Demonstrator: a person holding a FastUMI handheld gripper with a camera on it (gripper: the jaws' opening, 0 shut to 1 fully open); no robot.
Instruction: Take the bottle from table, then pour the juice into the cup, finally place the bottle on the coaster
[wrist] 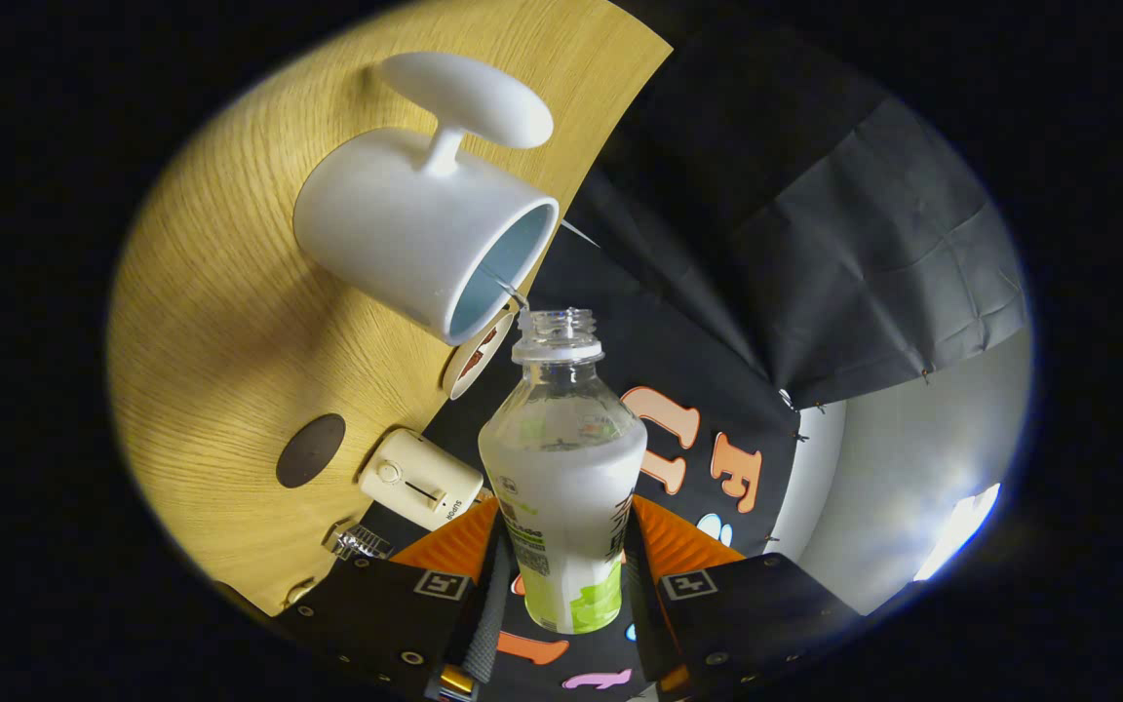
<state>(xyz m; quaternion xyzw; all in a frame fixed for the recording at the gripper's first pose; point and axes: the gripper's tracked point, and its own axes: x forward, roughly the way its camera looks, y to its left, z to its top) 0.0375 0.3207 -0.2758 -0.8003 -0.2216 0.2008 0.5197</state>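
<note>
A clear plastic bottle (563,458) with a green label and no cap, partly full of milky white juice, sits between the fingers of my gripper (566,531), which is shut on its lower body. The whole view is rolled over, so the bottle is tipped. Its open mouth is right at the rim of a white cup (406,229) with a pale blue inside and a large handle. A thin stream (513,289) runs from the mouth into the cup. The dark brown round coaster (311,449) lies on the wooden table (211,322), past the left finger and apart from the cup.
A cream-coloured small appliance (420,478) with a dial and slider stands near the table edge, close to the coaster. A round white item (475,362) with red marks lies just behind the cup. A small metal object (358,541) is at the table edge. Black cloth hangs beyond the table.
</note>
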